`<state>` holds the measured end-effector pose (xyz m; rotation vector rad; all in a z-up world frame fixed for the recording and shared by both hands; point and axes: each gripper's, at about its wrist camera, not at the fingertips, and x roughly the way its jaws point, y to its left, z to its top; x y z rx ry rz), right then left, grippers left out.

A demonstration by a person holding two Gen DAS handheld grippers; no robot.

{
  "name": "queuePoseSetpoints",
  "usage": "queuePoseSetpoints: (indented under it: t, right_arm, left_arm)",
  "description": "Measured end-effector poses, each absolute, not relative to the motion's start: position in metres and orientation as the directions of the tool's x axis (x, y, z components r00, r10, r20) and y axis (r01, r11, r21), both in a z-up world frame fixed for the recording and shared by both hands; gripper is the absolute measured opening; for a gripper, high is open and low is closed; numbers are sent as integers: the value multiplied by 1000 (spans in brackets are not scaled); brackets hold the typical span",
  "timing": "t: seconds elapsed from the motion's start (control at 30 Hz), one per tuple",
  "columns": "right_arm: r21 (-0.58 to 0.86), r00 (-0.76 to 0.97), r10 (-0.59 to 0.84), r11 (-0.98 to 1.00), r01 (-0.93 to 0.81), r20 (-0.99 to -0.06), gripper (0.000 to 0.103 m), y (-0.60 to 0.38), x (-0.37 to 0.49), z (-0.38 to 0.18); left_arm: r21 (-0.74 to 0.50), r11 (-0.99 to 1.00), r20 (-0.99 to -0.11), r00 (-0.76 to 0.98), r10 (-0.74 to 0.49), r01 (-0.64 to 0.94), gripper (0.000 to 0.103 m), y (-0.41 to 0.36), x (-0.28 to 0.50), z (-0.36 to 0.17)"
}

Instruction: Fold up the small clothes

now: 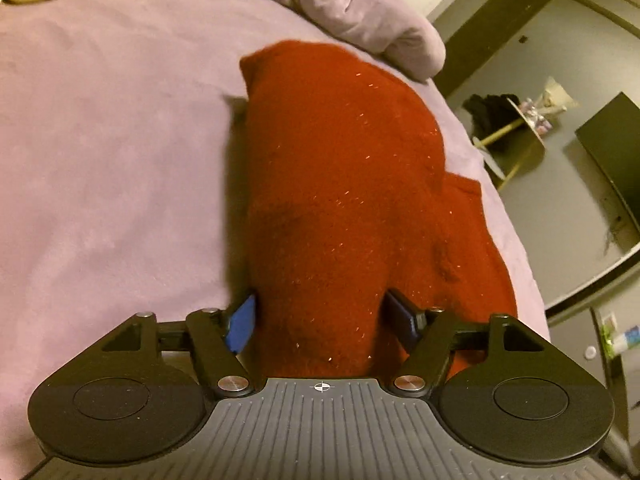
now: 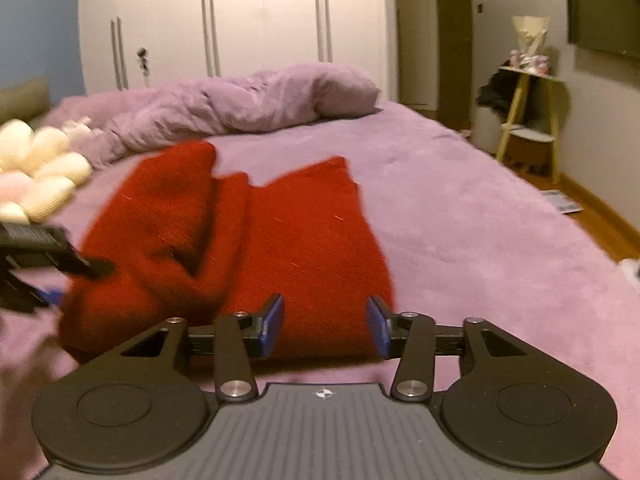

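A red knitted garment [image 1: 340,184] lies partly folded on the purple bed cover [image 1: 112,152]. In the left wrist view my left gripper [image 1: 322,320] stands open and wide, with a raised fold of the red knit filling the gap between its blue pads [image 1: 242,326]. In the right wrist view the same garment [image 2: 312,248] lies in rumpled layers. My right gripper [image 2: 325,326] is open at its near edge, with the cloth lying behind the blue pads [image 2: 272,326] and nothing pinched. The left gripper's black fingers [image 2: 80,266] reach the garment's left end.
A crumpled purple duvet [image 2: 248,108] lies at the far end of the bed. A cream flower-shaped cushion [image 2: 44,176] sits at the left. The bed's right edge drops to a wooden floor [image 2: 592,216], with a yellow-legged side table [image 2: 528,120] and white wardrobes [image 2: 240,20] beyond.
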<state>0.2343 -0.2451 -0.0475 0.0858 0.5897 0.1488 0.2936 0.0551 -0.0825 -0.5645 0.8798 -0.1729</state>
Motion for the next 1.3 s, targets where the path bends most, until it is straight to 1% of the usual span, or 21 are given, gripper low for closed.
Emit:
queuePoseSetpoints:
  t: [0.03,0.07,0.1,0.17,0.23,0.33,0.37,0.43,0.5,0.57,0.6,0.7,0.8,0.87,0.93,0.97,1.03,1.13,1.17,1.2,1.3]
  right_arm:
    - [151,819,192,980,-131,-541,55,-245,239,-44]
    - [197,811,234,969,-149,-536,61,-246,245,-40]
    - [266,796,290,949,-168,-531,69,-249,253,-39]
    - [410,744,408,891,-196,-529,78,-252,272,-42]
    - [521,671,503,830,-200,-544,78,-248,295,-54]
    - [571,602,560,796,-200,-569,77,-232,315,-71]
    - [577,586,566,793,-195,-580,75,-227,318,-75]
    - [565,567,568,799,-205,-597,63,-217,323,-83]
    - [544,556,568,807,-231,-606,42,-209,323,-86]
    - [537,553,578,803,-257,-599,31,-205,322,-84]
    - [514,564,564,816,-265,-603,28,-203,320,-82]
    - [423,603,507,859,-289,-616,26,-196,314,-77]
    - [369,625,471,881,-296,-622,25,-191,308,-74]
    - [333,638,452,892,-306,-623,25,-187,305,-72]
    - [319,639,443,897,-307,-628,25,-187,304,-72]
    - [308,644,434,901,-306,-630,25,-187,304,-71]
    - [294,643,427,904,-310,-636,25,-185,305,-72]
    - [288,639,422,906,-309,-643,26,-181,307,-73]
    - [303,634,431,902,-307,-642,29,-182,309,-73]
    - [325,625,443,896,-301,-642,33,-183,312,-75]
    - [422,597,499,863,-277,-628,37,-192,322,-79]
  left_arm:
    - [-535,841,-676,640,-366,-84,75,56,292,-82]
    - [-534,842,-674,643,-364,-83,76,57,291,-81]
    - [-533,842,-673,645,-361,-85,76,59,290,-81]
    - [-541,836,-671,646,-364,-91,78,57,293,-83]
    - [-539,836,-674,646,-358,-99,79,56,293,-87]
    - [-512,855,-679,652,-338,-90,81,55,292,-84]
    - [-504,859,-682,652,-332,-89,82,54,292,-83]
    - [-502,860,-683,652,-331,-89,83,55,292,-82]
    - [-499,861,-688,650,-323,-100,83,57,291,-81]
    - [-484,866,-695,657,-292,-128,84,61,287,-76]
    - [-477,867,-689,672,-271,-140,84,64,283,-71]
    - [-405,901,-681,709,-184,-155,87,67,275,-61]
    - [-363,918,-694,704,-151,-161,88,67,272,-63]
    - [-343,924,-695,707,-129,-169,87,67,268,-61]
    - [-298,934,-690,721,-67,-198,83,68,262,-56]
    - [-266,940,-689,724,-32,-213,83,68,261,-54]
    - [-240,947,-706,707,-21,-212,83,70,264,-56]
    - [-267,941,-729,682,-57,-207,82,70,269,-66]
    - [-257,944,-731,680,-51,-206,82,69,270,-68]
    - [-249,947,-733,678,-47,-203,82,69,271,-69]
    - [-251,946,-737,674,-49,-205,82,71,271,-69]
